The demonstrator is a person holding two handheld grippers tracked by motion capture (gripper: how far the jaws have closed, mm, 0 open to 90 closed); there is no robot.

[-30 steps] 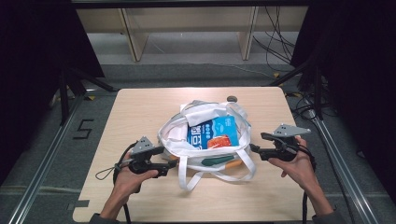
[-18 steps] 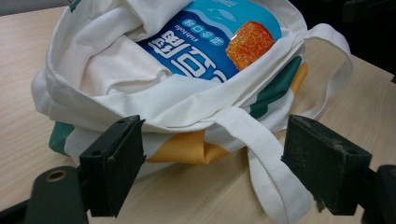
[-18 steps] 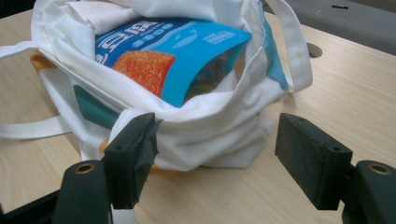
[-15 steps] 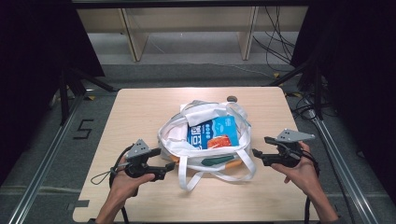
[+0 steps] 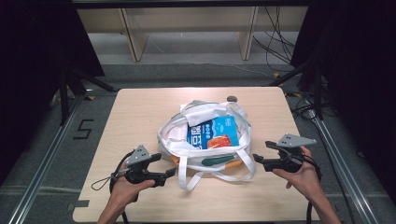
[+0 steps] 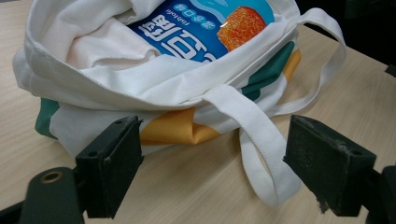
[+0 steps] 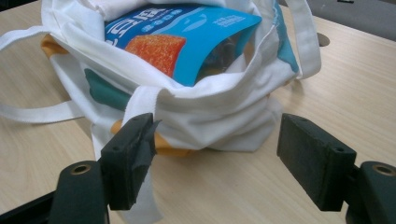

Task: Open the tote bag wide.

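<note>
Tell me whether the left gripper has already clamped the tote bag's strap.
No: in the left gripper view the fingers stand wide apart, and the white strap of the tote bag lies loose between them on the table.

Lab: dark curtains (image 5: 28, 56), cables (image 5: 280, 42)

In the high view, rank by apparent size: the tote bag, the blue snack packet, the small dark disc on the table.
1. Tote bag
2. Blue snack packet, partly hidden inside the bag
3. Small dark disc
</note>
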